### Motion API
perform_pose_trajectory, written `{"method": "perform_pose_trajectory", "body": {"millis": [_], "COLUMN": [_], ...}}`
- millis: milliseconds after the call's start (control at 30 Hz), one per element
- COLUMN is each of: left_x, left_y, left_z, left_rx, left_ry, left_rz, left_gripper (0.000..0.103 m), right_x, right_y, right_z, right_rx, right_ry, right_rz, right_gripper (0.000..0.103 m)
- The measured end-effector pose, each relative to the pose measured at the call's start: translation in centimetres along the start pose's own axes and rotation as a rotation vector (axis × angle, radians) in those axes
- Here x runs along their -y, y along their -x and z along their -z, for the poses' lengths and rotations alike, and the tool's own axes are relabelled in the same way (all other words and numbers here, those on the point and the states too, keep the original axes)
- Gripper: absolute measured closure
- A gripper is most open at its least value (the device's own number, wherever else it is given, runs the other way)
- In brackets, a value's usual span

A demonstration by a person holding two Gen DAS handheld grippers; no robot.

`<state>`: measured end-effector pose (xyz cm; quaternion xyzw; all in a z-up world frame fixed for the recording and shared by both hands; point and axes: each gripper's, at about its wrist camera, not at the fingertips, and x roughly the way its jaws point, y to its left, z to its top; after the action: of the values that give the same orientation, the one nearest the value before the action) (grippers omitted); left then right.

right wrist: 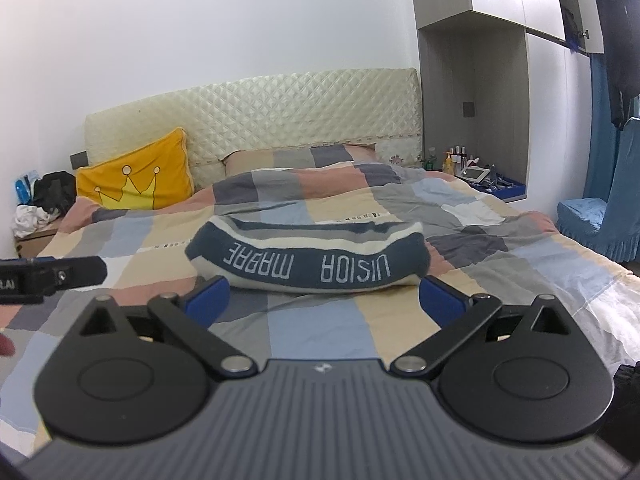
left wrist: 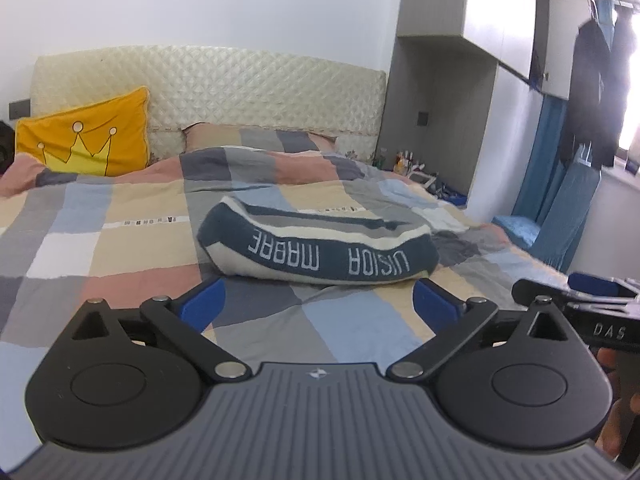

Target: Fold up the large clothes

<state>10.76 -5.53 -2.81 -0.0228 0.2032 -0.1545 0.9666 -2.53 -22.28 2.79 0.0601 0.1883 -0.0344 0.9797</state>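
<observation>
1. Left wrist view: the left gripper (left wrist: 318, 300) stands with its jaws spread wide and nothing between them; the blue pads sit well apart just short of the garment's near edge.
2. The folded garment (left wrist: 316, 246), a teal, cream and grey striped knit with pale lettering along its near band, lies in the middle of the patchwork bedcover (left wrist: 120, 248), just beyond the fingertips. It is already a compact, rounded bundle.
3. At the right edge the right gripper (left wrist: 576, 292) shows side-on, near the garment's right end; from this view its jaws cannot be read.
4. Right wrist view: the right gripper (right wrist: 324, 300) is likewise wide and empty, pads flanking bare bedcover just in front of the folded garment (right wrist: 308, 256).
5. The left gripper (right wrist: 60, 274) pokes in from the left edge, a little apart from the garment's left end.
6. Far behind sit a yellow crown pillow (right wrist: 136, 176) and the quilted headboard (right wrist: 280, 116).
7. Handling, as a judgement: the knit looks thick, soft and limp, fairly light, neither slippery nor fragile. It will sag and may unroll if lifted by one layer. Better to pinch through all layers at the near teal band, one gripper toward each end, or to press it flat on the soft bed.
</observation>
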Motion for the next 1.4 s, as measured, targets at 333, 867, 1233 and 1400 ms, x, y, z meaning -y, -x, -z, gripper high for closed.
{"method": "perform_pose_trajectory", "body": {"millis": [333, 867, 1233, 1400], "left_x": [-0.23, 0.17, 0.28, 0.36], "left_y": [0.29, -0.08, 0.0, 0.07], "left_z": [-0.14, 0.39, 0.39, 0.43], "left_rx": [-0.002, -0.02, -0.018, -0.016], "left_ry": [0.01, -0.008, -0.016, -0.018], "left_rz": [-0.026, -0.036, -0.032, -0.031], "left_gripper": [0.001, 0.001, 0.001, 0.001], "right_x": [-0.19, -0.05, -0.02, -0.09], "right_y": [-0.03, -0.18, -0.13, 0.01], "right_z": [0.17, 0.19, 0.24, 0.26], "right_rx": [0.004, 0.001, 0.002, -0.001], "right_ry": [-0.005, -0.002, -0.002, -0.003], "right_rz": [-0.007, -0.009, -0.008, -0.009], "right_gripper": [0.0, 0.0, 0.0, 0.0]}}
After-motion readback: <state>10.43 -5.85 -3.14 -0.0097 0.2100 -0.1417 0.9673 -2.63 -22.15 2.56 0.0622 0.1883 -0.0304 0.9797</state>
